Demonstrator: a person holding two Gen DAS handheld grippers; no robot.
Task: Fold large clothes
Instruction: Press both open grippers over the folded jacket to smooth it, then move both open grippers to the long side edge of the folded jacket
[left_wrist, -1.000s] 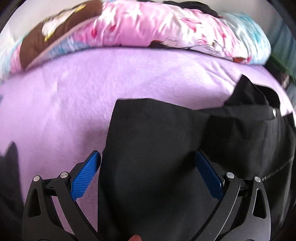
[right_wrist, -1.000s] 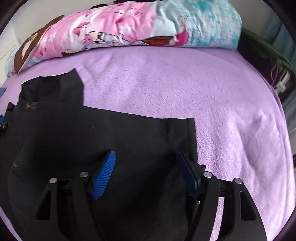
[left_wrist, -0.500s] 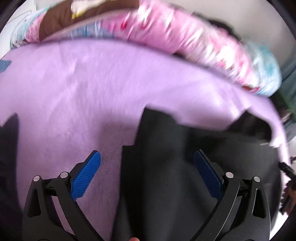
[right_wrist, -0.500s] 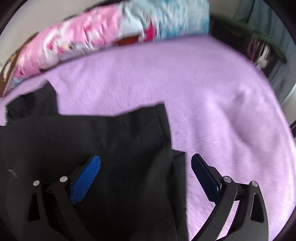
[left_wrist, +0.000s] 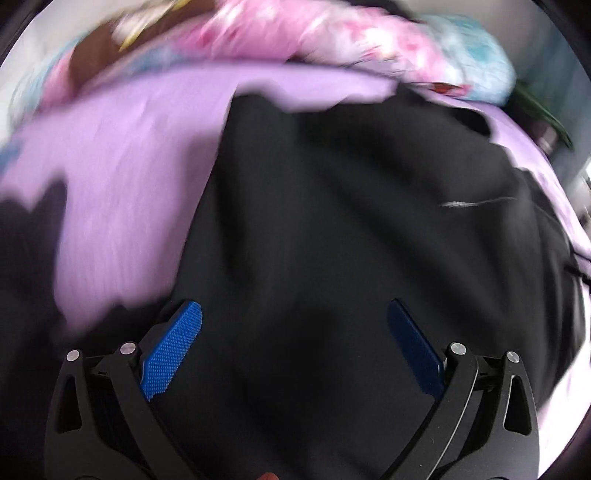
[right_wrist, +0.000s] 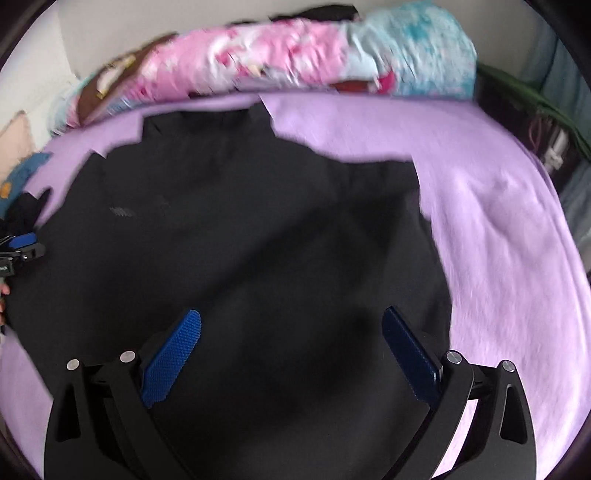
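black garment (right_wrist: 240, 229) lies limp under both grippers, left gripper (left_wrist: 295, 347) and right gripper (right_wrist: 291, 354) spread, empty; soft, floppy, likely light; pinch an outer edge.

Left gripper (left_wrist: 294, 345) and right gripper (right_wrist: 291, 354), jaws wide, angled downward.

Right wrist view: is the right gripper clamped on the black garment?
No, the right gripper stands wide open above the black garment, its blue pads pinching nothing.

right gripper (right_wrist: 291, 350): jaws just opened wider, nothing clamped | black fabric garment (right_wrist: 240, 240): now fills both views, wider across the lilac fleece blanket (right_wrist: 498, 229)
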